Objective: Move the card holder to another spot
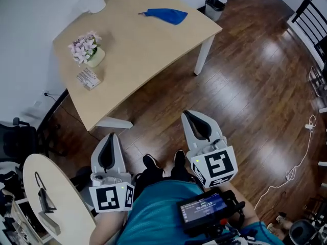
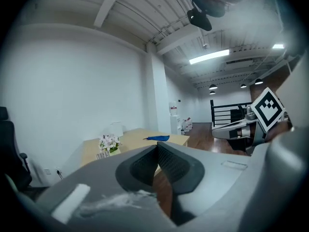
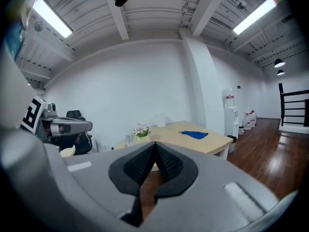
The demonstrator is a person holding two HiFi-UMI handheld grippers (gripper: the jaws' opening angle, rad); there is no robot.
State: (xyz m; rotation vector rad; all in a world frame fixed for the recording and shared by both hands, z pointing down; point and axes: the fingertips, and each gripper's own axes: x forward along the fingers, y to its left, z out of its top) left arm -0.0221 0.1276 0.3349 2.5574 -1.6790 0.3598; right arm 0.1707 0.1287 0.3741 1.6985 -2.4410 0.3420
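The card holder (image 1: pixel 88 78) is a small clear stand with printed cards. It sits near the left edge of the light wooden table (image 1: pixel 148 50), just in front of a pot of pink flowers (image 1: pixel 87 49). It also shows small and far off in the left gripper view (image 2: pixel 101 155) and the right gripper view (image 3: pixel 129 140). My left gripper (image 1: pixel 111 136) and right gripper (image 1: pixel 187 114) hover over the wooden floor close to my body, well short of the table. Both point toward it. Each has its jaws together with nothing between them (image 2: pixel 156 145) (image 3: pixel 155 144).
A blue cloth (image 1: pixel 166 16) lies at the table's far side and a white object (image 1: pixel 94 2) at its back corner. A round side table (image 1: pixel 61 208) with a black stand is at lower left, beside an office chair (image 1: pixel 18 137). A white cable (image 1: pixel 301 157) trails on the floor to the right.
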